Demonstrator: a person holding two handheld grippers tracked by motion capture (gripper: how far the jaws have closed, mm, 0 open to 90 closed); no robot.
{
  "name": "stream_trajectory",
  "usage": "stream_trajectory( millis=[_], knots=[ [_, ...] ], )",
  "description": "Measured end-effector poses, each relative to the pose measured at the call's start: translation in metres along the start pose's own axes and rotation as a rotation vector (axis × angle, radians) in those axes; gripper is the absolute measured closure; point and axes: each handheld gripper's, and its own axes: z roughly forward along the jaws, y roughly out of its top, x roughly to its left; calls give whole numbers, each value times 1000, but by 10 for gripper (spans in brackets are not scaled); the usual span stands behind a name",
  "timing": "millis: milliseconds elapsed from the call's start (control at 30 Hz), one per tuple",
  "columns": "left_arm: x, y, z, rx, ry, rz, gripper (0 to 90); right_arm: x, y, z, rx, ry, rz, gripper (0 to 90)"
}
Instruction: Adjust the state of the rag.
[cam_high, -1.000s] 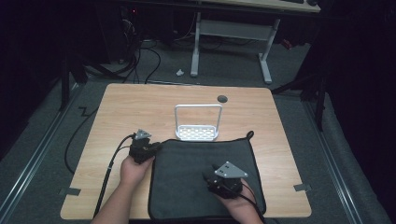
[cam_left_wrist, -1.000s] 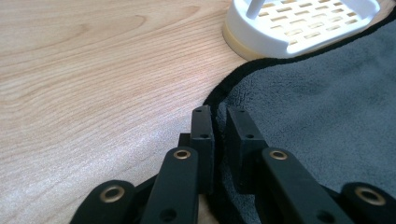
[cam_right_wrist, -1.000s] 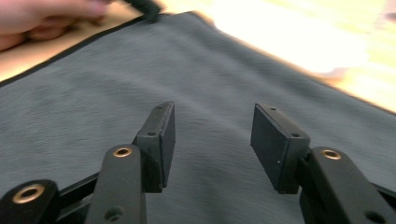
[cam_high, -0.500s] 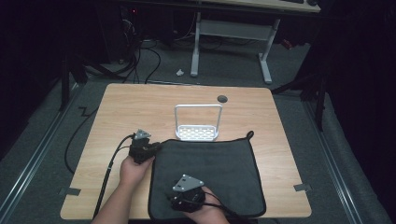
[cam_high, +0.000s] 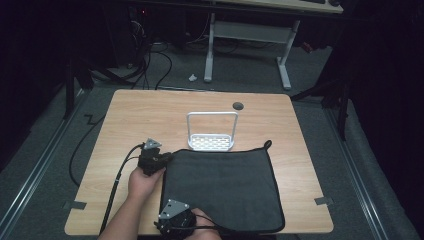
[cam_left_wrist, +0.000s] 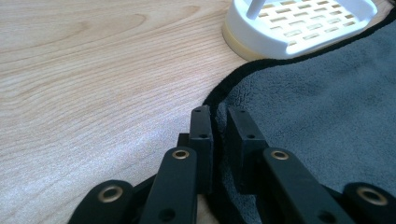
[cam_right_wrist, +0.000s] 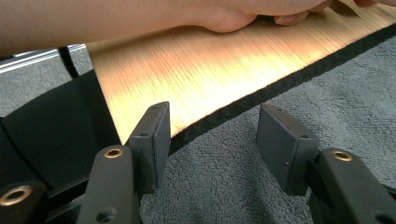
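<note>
Your left hand-held gripper (cam_high: 159, 159) pinches the far-left corner of the dark grey towel (cam_high: 222, 187), its jaws nearly together on the black piped hem, as the left gripper view shows (cam_left_wrist: 218, 140). The towel lies flat on the near half of the wooden tabletop (cam_high: 150, 115), its near edge close to the tabletop's front. Your right hand-held gripper (cam_high: 172, 225) sits at the towel's near-left corner with its jaws spread wide after just opening; in the right gripper view (cam_right_wrist: 210, 140) the hem runs between the 2 pads, neither pressing on it.

To take this corner well, settle the right jaws lower so 1 pad slips under the hem and the other rides on top, then close squarely across the piping rather than on loose pile, which would likely slip. Match the left grip's depth so both corners lift evenly, and keep the left pinch firm while you do it. Watch your left hand (cam_right_wrist: 243, 18), which lies close along that edge.

The only container is a white perforated rack (cam_high: 211, 141) with a hoop handle, standing just beyond the towel's far edge; its slotted tray holds nothing.
</note>
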Motion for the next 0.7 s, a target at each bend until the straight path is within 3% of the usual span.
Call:
stream_trajectory(
  millis=[300, 467, 600, 700],
  knots=[
    [1, 0, 0, 0, -5, -6, 806, -3, -2, -8, -10, -67, -64, 812],
    [2, 0, -1, 2, -12, -18, 808, -6, 1, -24, -65, -90, -72, 828],
    [5, 1, -2, 4, -31, -49, 843, -10, 3, -34, -111, -102, -76, 830],
    [6, 1, -4, -15, -18, -75, 851, -12, 6, -40, -138, -110, -72, 831]
  ],
)
